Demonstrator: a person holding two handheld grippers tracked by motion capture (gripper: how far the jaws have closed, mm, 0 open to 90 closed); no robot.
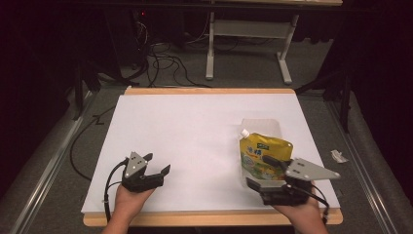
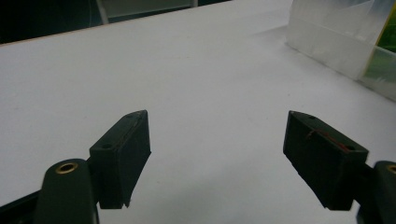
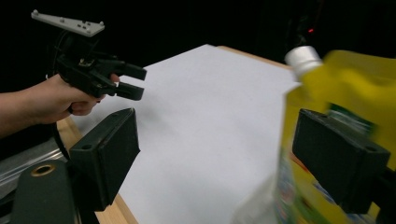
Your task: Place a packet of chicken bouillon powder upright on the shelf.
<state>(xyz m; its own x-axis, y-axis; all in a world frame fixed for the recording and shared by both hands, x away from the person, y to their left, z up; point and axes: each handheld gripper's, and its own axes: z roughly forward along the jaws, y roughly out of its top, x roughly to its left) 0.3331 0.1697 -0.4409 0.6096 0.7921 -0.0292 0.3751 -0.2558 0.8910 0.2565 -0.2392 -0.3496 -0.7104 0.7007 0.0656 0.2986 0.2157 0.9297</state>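
Observation:
A yellow spouted pouch [image 1: 263,148] with a white cap [image 1: 244,132] stands at the right of the white table top [image 1: 195,131]. My right gripper [image 1: 263,173] is at its near side, jaws open. In the right gripper view the blurred pouch [image 3: 359,84] lies behind the right jaw and the gap of my right gripper [image 3: 219,140] holds nothing. My left gripper [image 1: 158,163] hovers open over bare table at the near left, far from the pouch. The left gripper view has my left gripper [image 2: 217,135] wide apart, with the pouch's edge [image 2: 387,60] at far right.
A clear plastic container [image 1: 263,124] stands just behind the pouch, also at the upper right of the left gripper view [image 2: 331,37]. The wooden table edge [image 1: 209,218] runs along the front. A paper scrap [image 1: 337,156] lies off the table's right side. Cables [image 1: 160,63] trail on the floor beyond.

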